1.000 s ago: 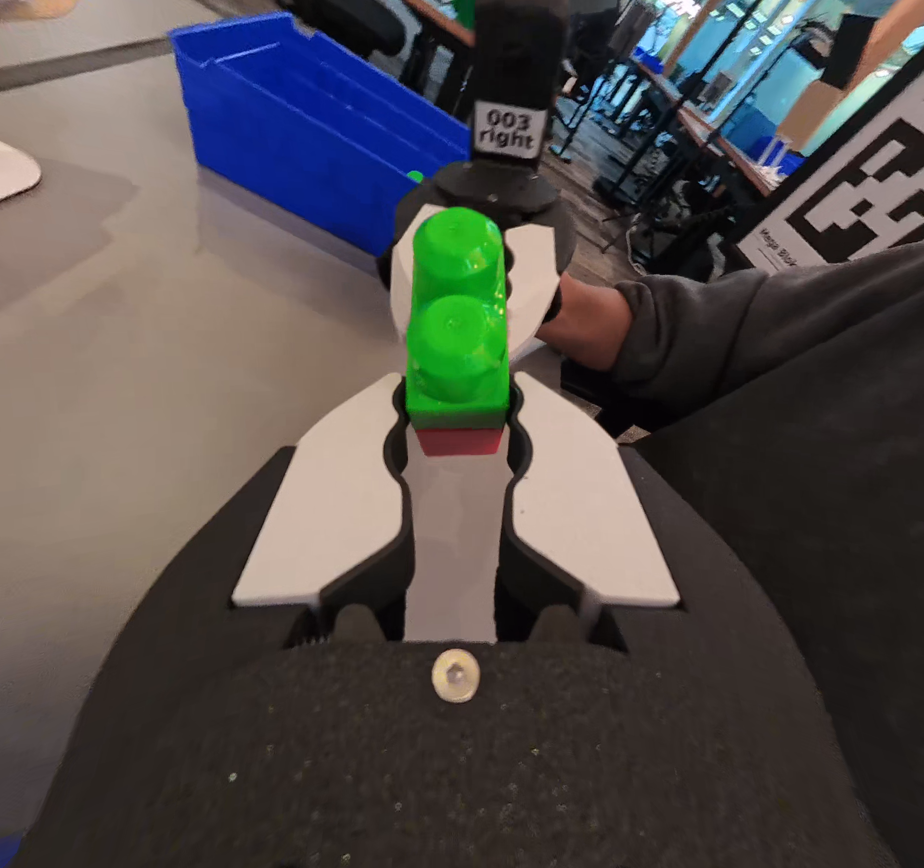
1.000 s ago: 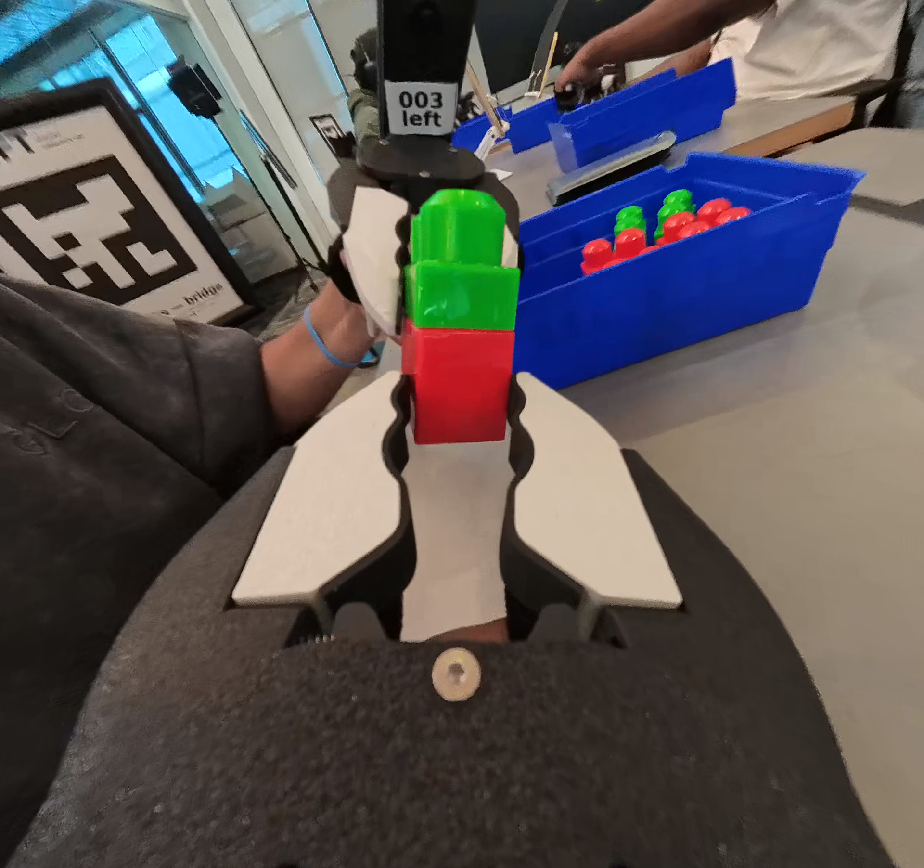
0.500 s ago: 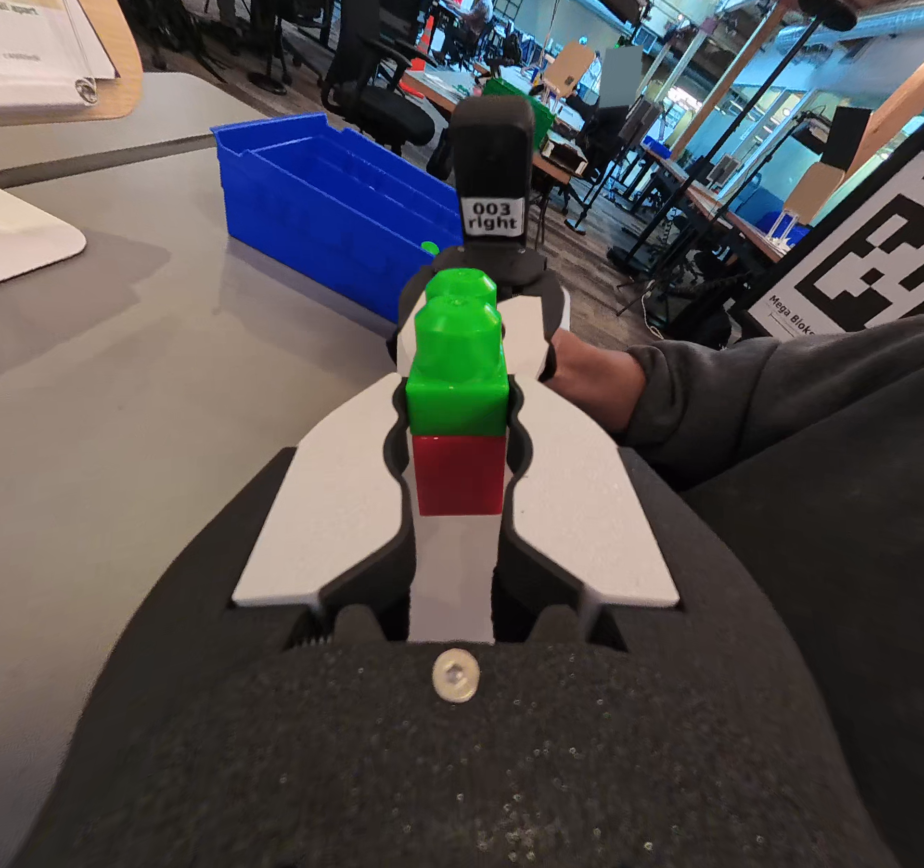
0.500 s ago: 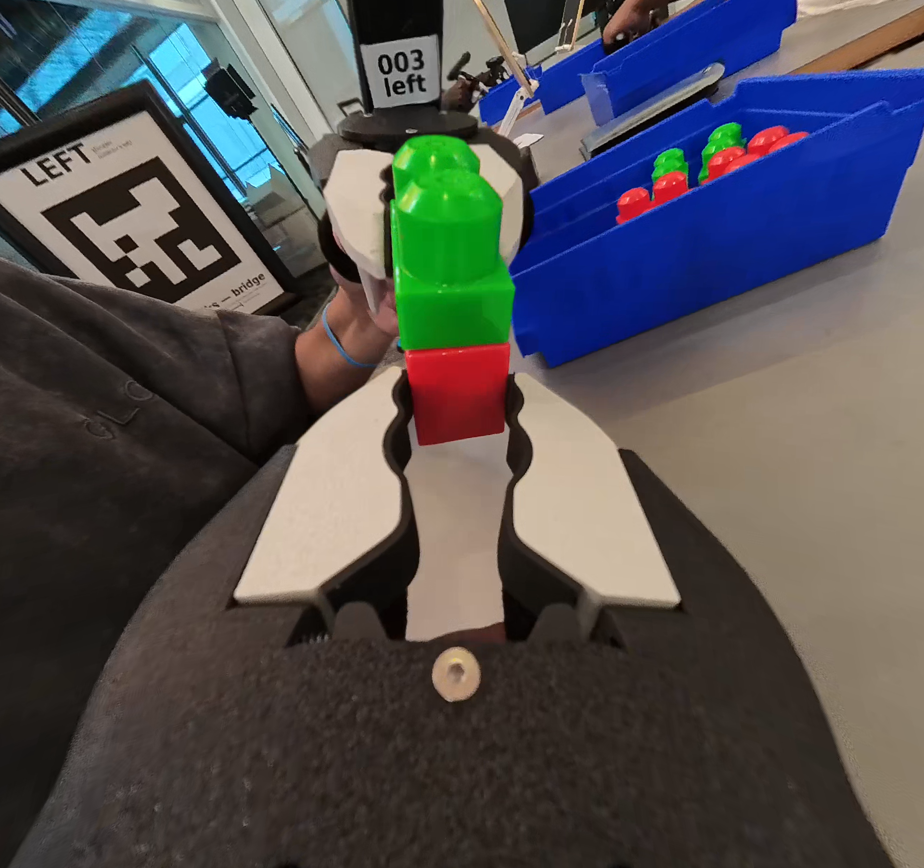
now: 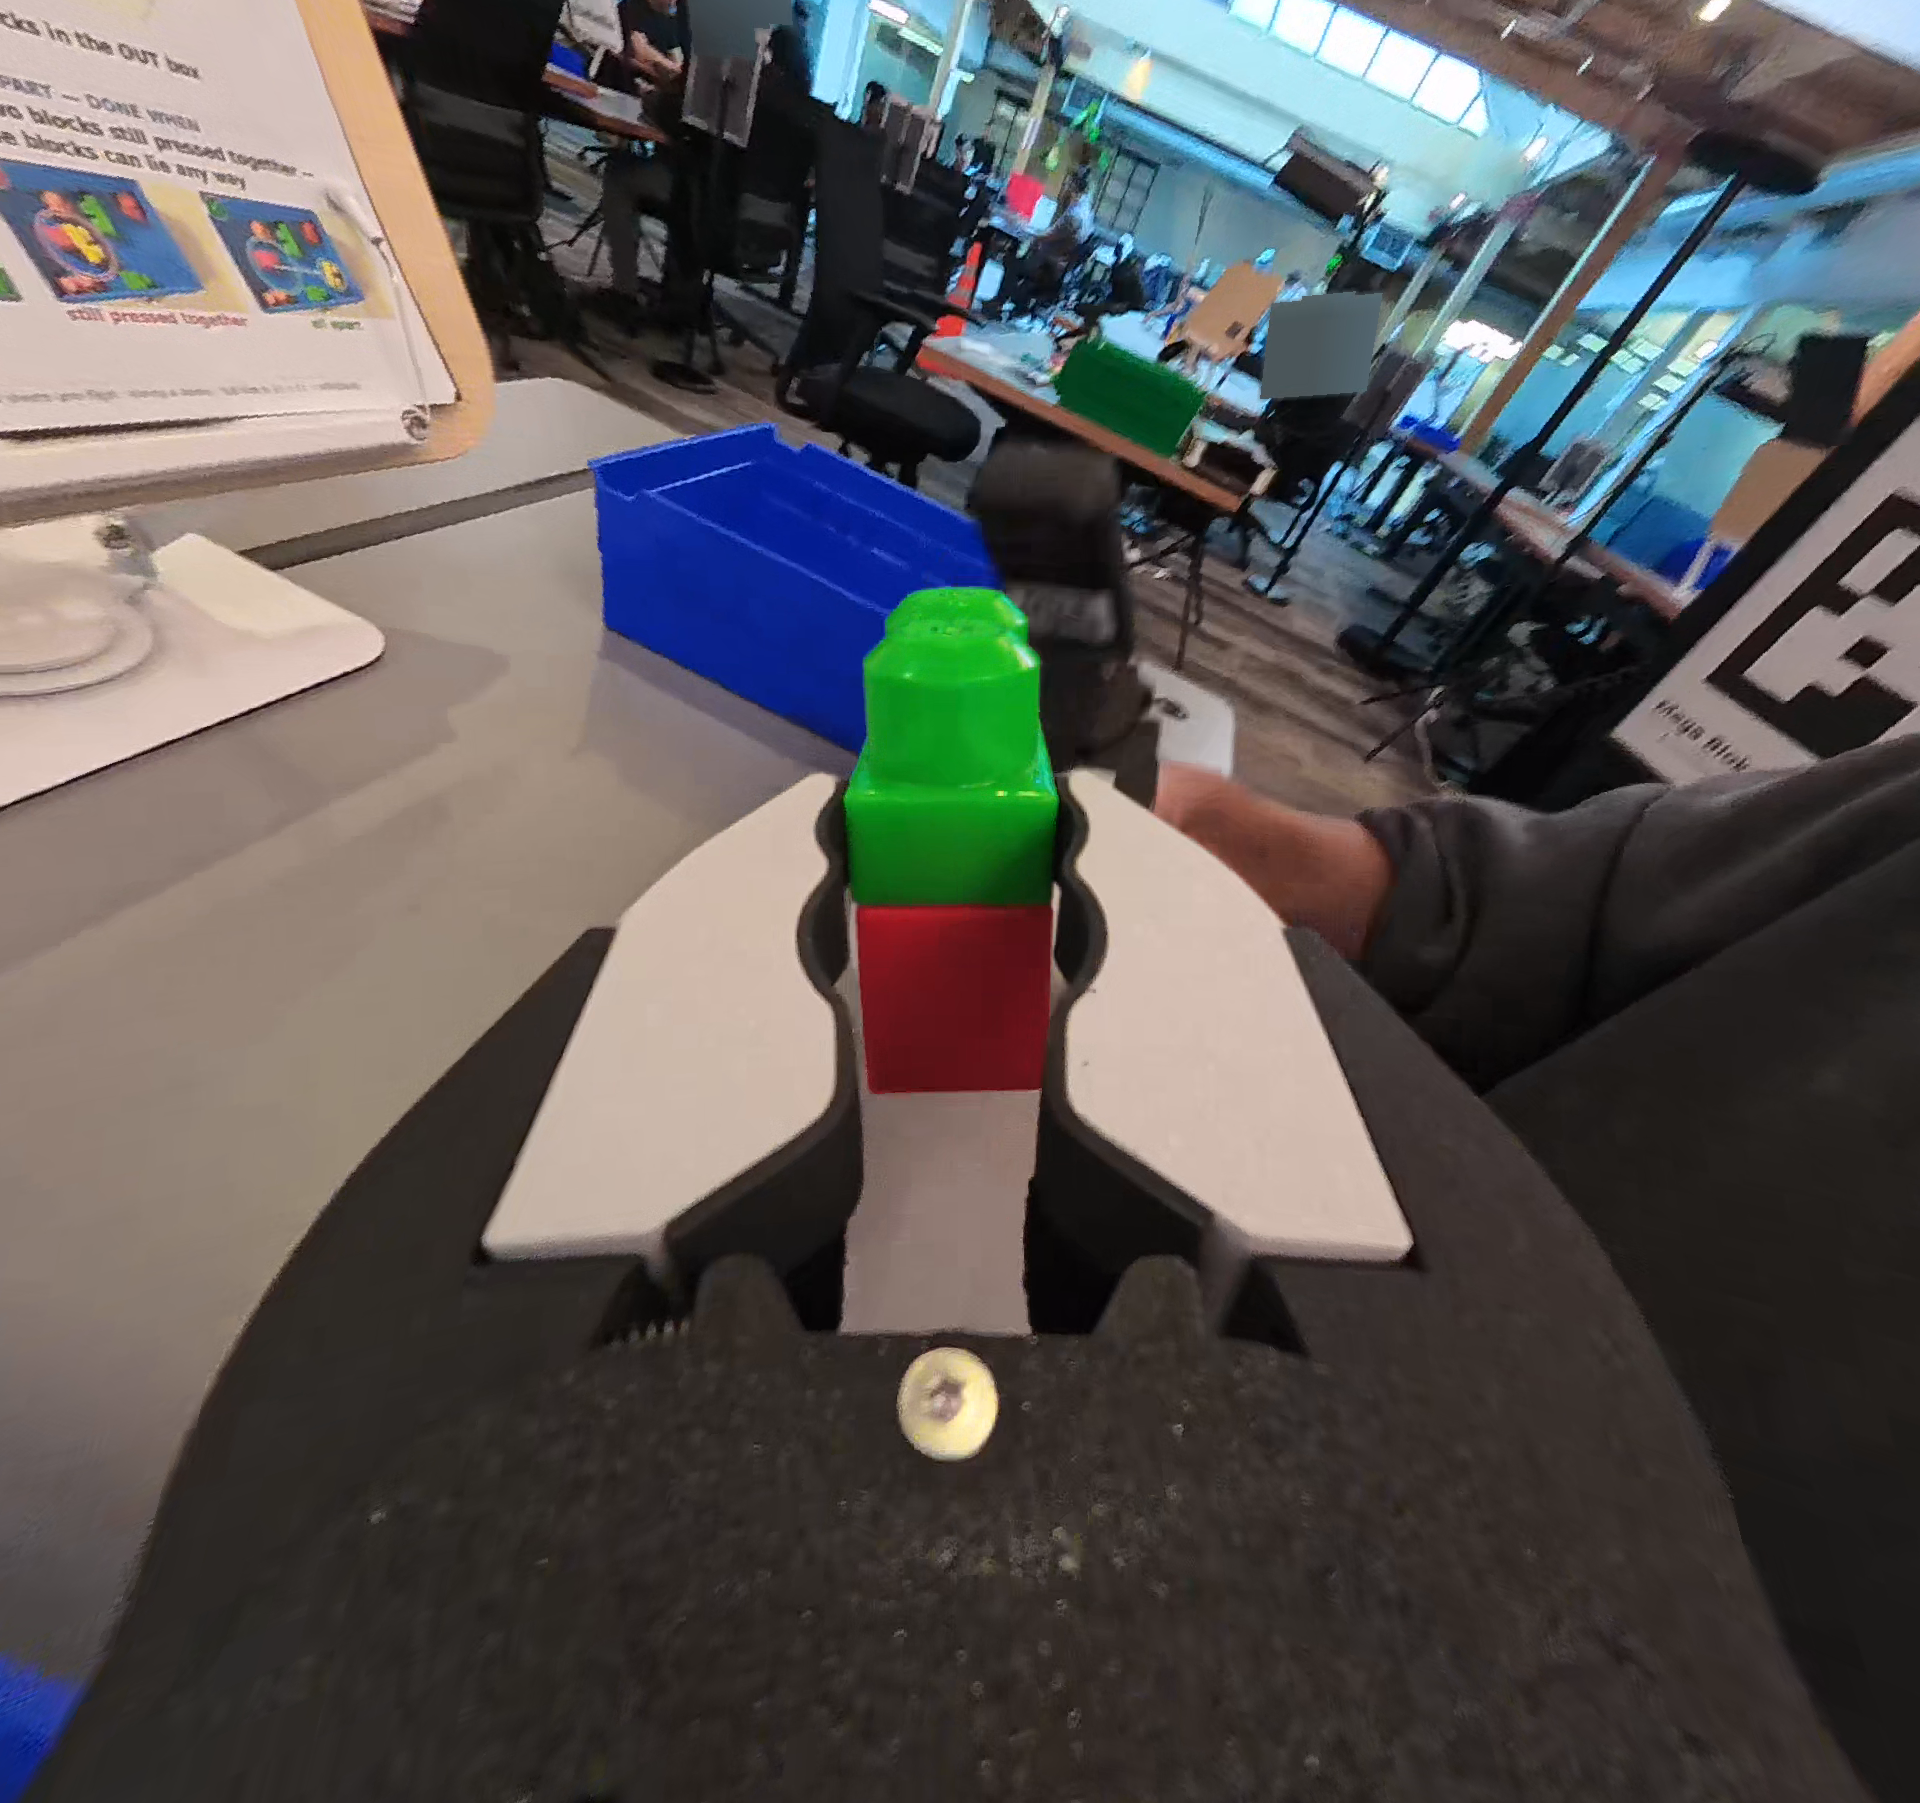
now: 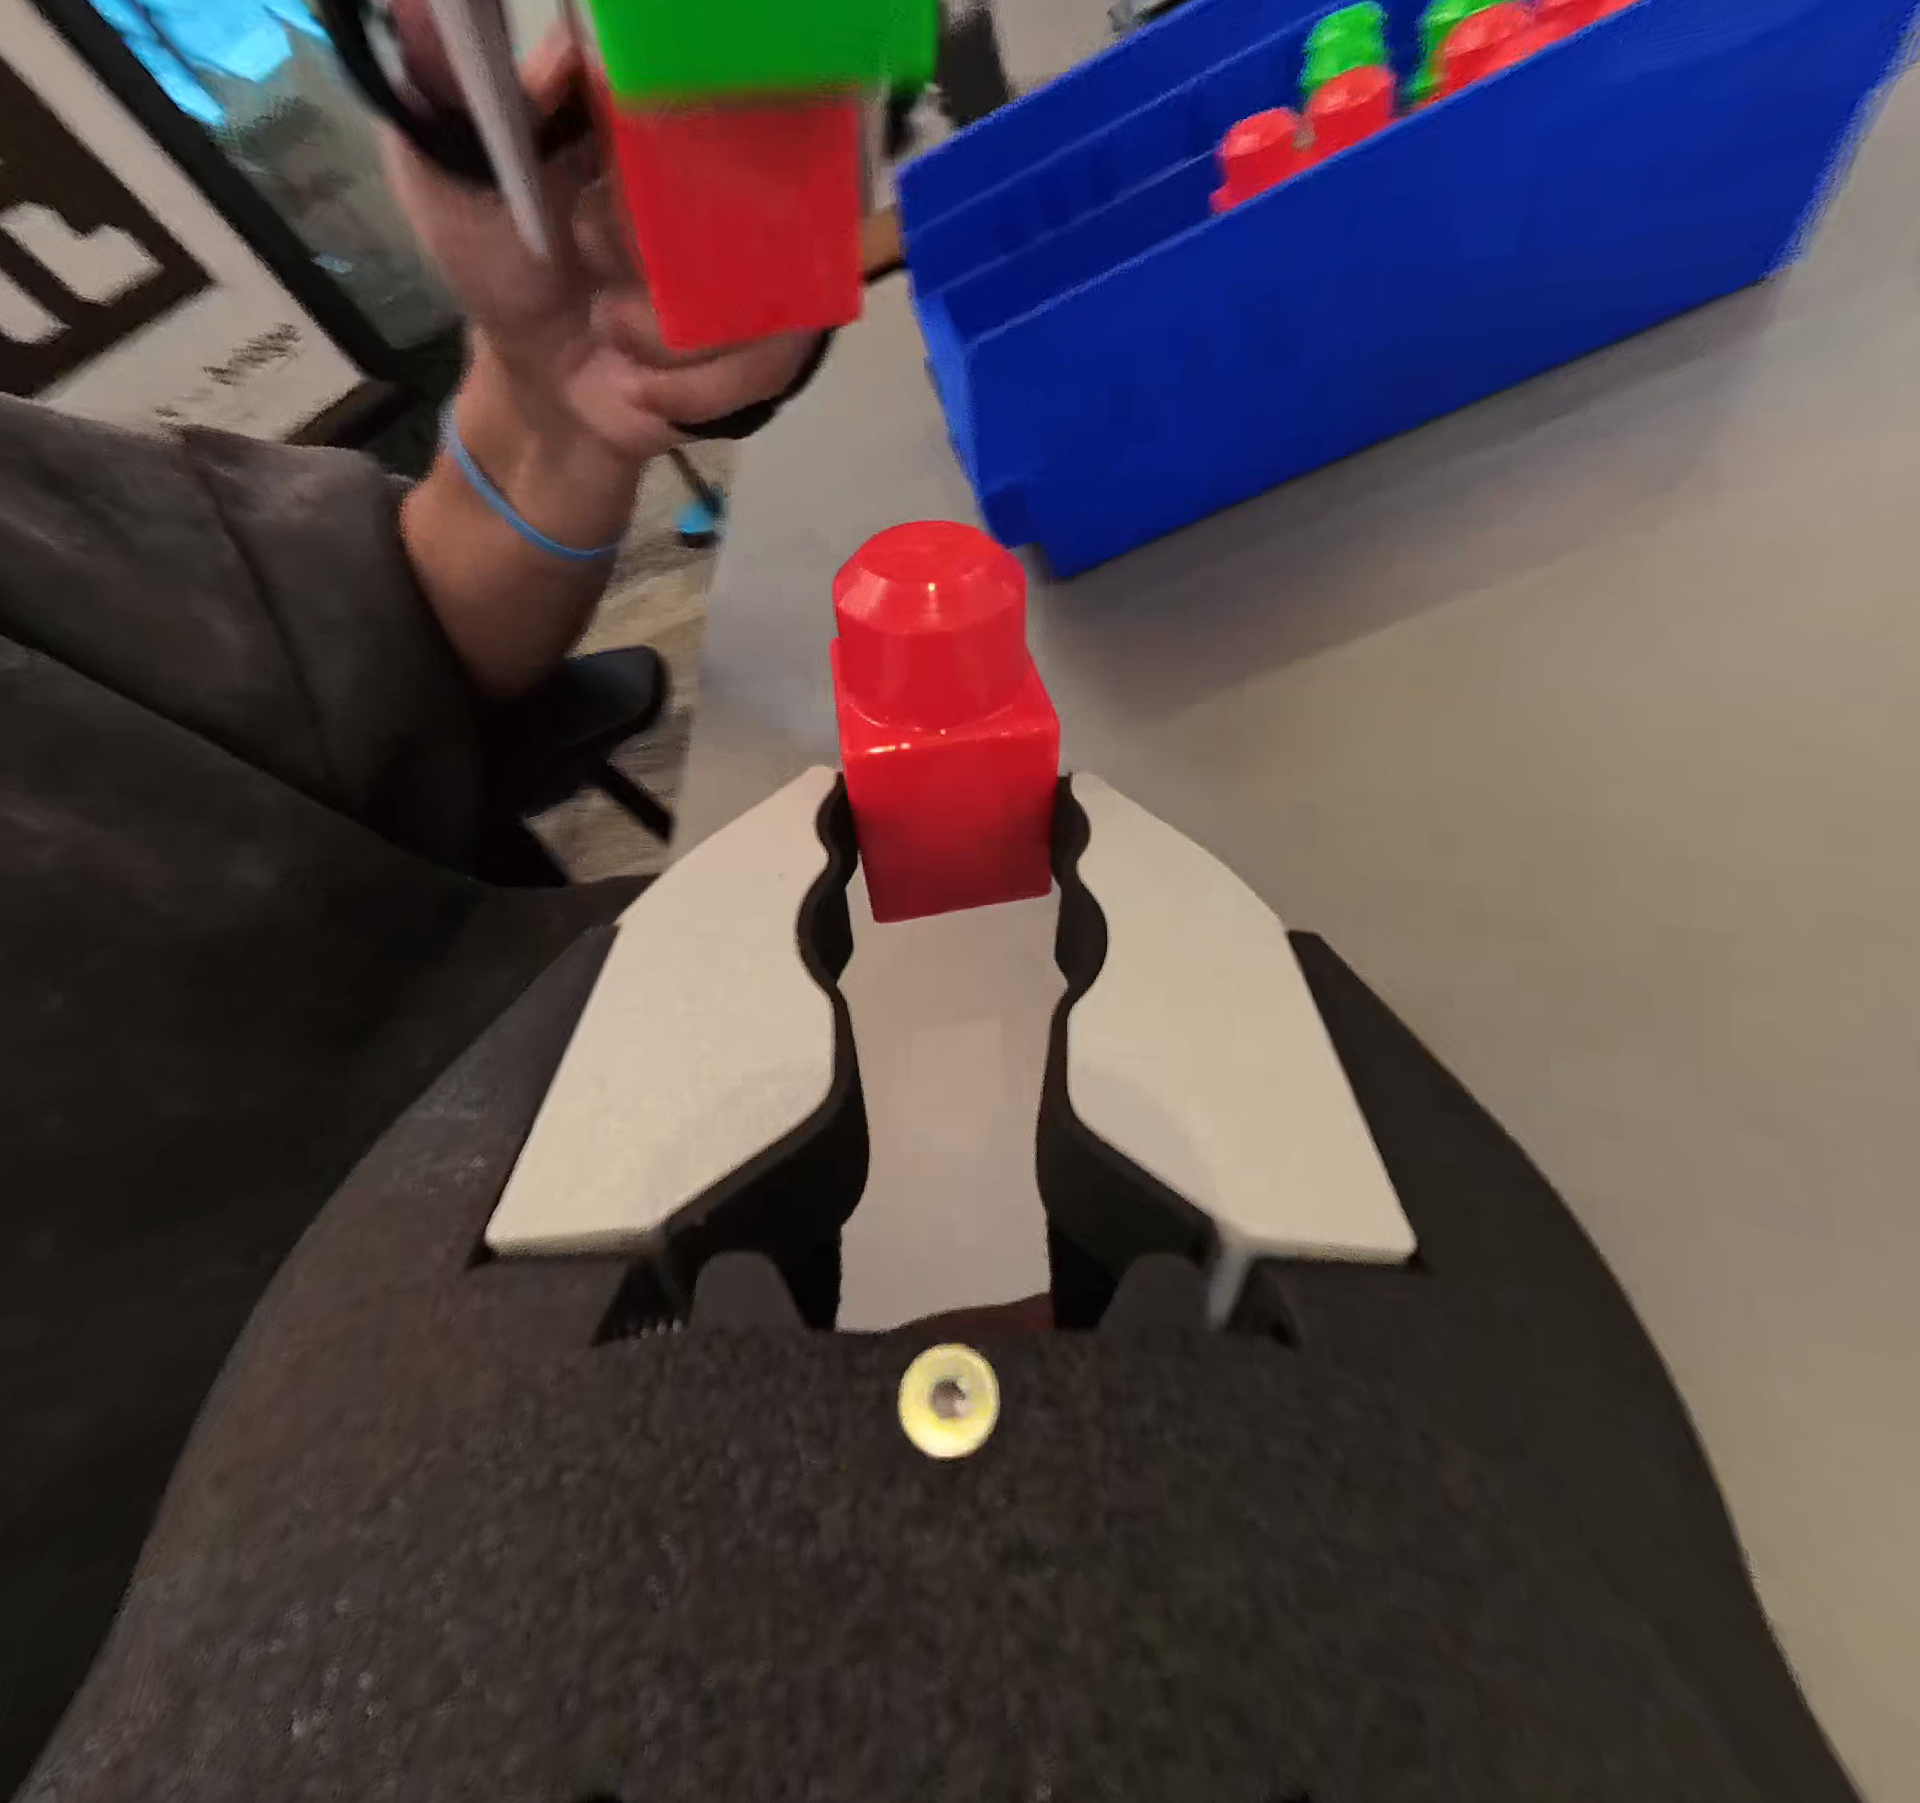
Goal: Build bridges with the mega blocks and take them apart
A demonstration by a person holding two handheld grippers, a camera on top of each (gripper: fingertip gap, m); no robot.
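At centre frame in the left wrist view, my left gripper [image 5: 951,860] has its jaws clamped on a glossy green block [image 5: 951,766] stacked on a square red block [image 5: 954,995]. In the right wrist view, my right gripper [image 6: 951,849] pinches a single-stud red brick [image 6: 943,725] above the matte grey desk [image 6: 1507,818]. Half a second ago all three were joined; now the brick sits lower, apart.

Printed writing on two things
An instruction sheet [image 5: 156,143] stands left of the blue bin [image 5: 769,579]; a black-and-white marker board [image 5: 1829,631] stands right of it.
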